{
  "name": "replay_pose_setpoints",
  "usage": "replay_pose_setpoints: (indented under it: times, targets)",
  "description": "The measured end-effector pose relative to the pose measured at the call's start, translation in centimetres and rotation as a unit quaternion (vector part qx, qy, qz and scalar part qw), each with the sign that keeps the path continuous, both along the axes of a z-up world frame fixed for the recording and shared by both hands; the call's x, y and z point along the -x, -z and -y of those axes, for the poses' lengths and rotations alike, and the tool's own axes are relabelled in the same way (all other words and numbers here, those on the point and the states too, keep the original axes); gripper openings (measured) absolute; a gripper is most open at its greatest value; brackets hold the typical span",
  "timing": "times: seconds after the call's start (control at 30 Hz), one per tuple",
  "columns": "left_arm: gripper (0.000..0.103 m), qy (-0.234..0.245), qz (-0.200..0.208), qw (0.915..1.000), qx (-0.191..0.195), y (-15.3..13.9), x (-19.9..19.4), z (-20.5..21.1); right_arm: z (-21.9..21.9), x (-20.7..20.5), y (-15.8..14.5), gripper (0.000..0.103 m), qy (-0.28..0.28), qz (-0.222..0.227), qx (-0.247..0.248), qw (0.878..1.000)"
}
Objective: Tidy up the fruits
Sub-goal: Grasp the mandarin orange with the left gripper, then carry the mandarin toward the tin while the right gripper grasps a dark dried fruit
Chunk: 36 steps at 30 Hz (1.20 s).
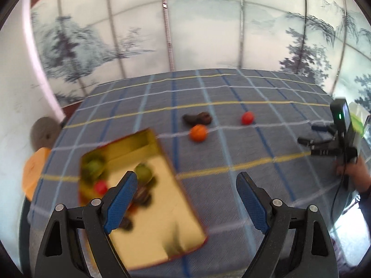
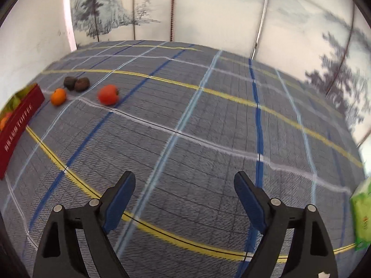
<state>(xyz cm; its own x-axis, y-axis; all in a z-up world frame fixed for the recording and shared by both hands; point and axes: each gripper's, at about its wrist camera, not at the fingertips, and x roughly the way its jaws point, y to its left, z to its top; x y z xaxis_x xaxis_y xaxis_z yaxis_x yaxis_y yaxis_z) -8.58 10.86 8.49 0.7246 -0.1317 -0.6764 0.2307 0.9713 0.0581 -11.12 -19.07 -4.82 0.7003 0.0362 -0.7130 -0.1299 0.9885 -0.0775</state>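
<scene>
A gold-lined box (image 1: 160, 231) with a red outside (image 2: 19, 125) lies on the checked tablecloth and holds several fruits, green, red and dark ones. My left gripper (image 1: 186, 180) hovers open above the box's right edge, with nothing between its fingers. Out on the cloth lie an orange (image 1: 198, 133) (image 2: 58, 96), a red fruit (image 1: 247, 118) (image 2: 108, 95) and two dark brown fruits (image 1: 197, 118) (image 2: 76, 83). My right gripper (image 2: 184, 180) is open and empty over bare cloth, well right of those fruits; in the left wrist view it shows at the far right (image 1: 308, 134).
The tablecloth (image 2: 208, 139) is blue-grey with yellow, white and blue lines. A green packet (image 2: 361, 215) lies at the table's right edge. An orange seat (image 1: 34, 169) stands off the left side. A painted screen (image 1: 185, 34) rises behind the table's far edge.
</scene>
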Motion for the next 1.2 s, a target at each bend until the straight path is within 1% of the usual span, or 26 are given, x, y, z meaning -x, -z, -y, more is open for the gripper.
replay_pose_setpoints:
  times: [0.1, 0.17, 0.23, 0.33, 0.43, 0.6, 0.63, 0.67, 0.7, 0.73, 0.8, 0.83, 0.87, 0.93, 0.97, 1.0, 1.03, 1.1, 1.17, 1.2]
  targets:
    - [0.087, 0.010, -0.010, 0.9997, -0.017, 0.0, -3.6, 2.2, 1.1, -0.3, 0.9, 0.092, -0.010, -0.022, -0.035, 0.999]
    - [0.086, 0.014, -0.023, 0.9989, -0.038, 0.7, -6.7, 3.6, 1.2, -0.2, 0.7, 0.095, -0.023, -0.022, -0.051, 0.998]
    - [0.083, 0.013, -0.045, 0.9976, -0.050, 2.0, -10.0, 4.9, 1.3, -0.2, 0.8, 0.096, -0.032, -0.024, -0.064, 0.997]
    - [0.080, 0.002, -0.076, 0.9955, -0.057, 4.1, -13.2, 5.5, 1.6, -0.4, 0.9, 0.099, -0.038, -0.023, -0.090, 0.995]
    - [0.077, -0.016, -0.103, 0.9930, -0.056, 6.1, -15.8, 5.5, 2.3, -0.2, 0.9, 0.100, -0.035, -0.020, -0.111, 0.993]
    - [0.073, -0.039, -0.129, 0.9902, -0.038, 8.2, -18.0, 5.0, 2.4, -0.1, 0.9, 0.101, -0.036, -0.021, -0.114, 0.993]
    - [0.068, -0.044, -0.140, 0.9885, -0.038, 8.8, -18.5, 4.9, 2.4, -0.1, 0.9, 0.102, -0.037, -0.021, -0.115, 0.992]
    - [0.052, -0.045, -0.152, 0.9868, -0.033, 9.2, -18.9, 4.9, 2.4, -0.1, 0.9, 0.102, -0.038, -0.021, -0.116, 0.992]
    - [0.042, -0.040, -0.171, 0.9842, -0.022, 9.7, -19.2, 4.9, 2.4, 0.0, 0.9, 0.102, -0.038, -0.021, -0.116, 0.992]
    - [0.036, -0.035, -0.180, 0.9830, -0.004, 9.9, -19.2, 4.8, 2.4, 0.0, 0.9, 0.102, -0.038, -0.021, -0.115, 0.992]
    - [0.035, -0.045, -0.173, 0.9838, -0.011, 9.6, -18.7, 4.9, 2.4, 0.0, 0.8, 0.102, -0.041, -0.020, -0.118, 0.992]
    - [0.034, -0.049, -0.168, 0.9846, 0.001, 9.1, -18.0, 4.7, 2.4, 0.2, 0.7, 0.100, -0.044, -0.016, -0.119, 0.992]
    - [0.034, -0.051, -0.163, 0.9852, 0.017, 8.5, -17.3, 4.6, 2.2, 0.5, 0.3, 0.098, -0.054, -0.001, -0.119, 0.991]
    - [0.034, -0.049, -0.142, 0.9865, 0.064, 6.9, -14.8, 4.0, 0.8, 0.7, -1.3, 0.085, -0.104, 0.017, -0.123, 0.987]
    - [0.034, -0.050, -0.133, 0.9874, 0.070, 6.3, -13.7, 4.0, -0.2, 0.5, -2.1, 0.084, -0.128, 0.022, -0.116, 0.985]
    - [0.034, -0.052, -0.124, 0.9883, 0.073, 5.8, -12.5, 3.8, -1.5, 0.2, -3.0, 0.084, -0.157, 0.027, -0.109, 0.981]
    - [0.034, -0.052, -0.116, 0.9884, 0.082, 5.3, -11.1, 3.6, -3.3, -0.6, -4.1, 0.084, -0.203, 0.032, -0.109, 0.973]
    - [0.035, -0.054, -0.112, 0.9869, 0.102, 4.8, -9.2, 3.0, -6.2, -2.5, -5.4, 0.084, -0.261, 0.039, -0.108, 0.958]
    - [0.035, -0.061, -0.112, 0.9856, 0.111, 4.5, -7.3, 2.2, -9.4, -5.3, -5.7, 0.081, -0.304, 0.023, -0.096, 0.948]
    - [0.035, -0.064, -0.109, 0.9857, 0.111, 4.2, -6.7, 1.9, -11.1, -6.8, -5.5, 0.076, -0.317, 0.012, -0.082, 0.945]
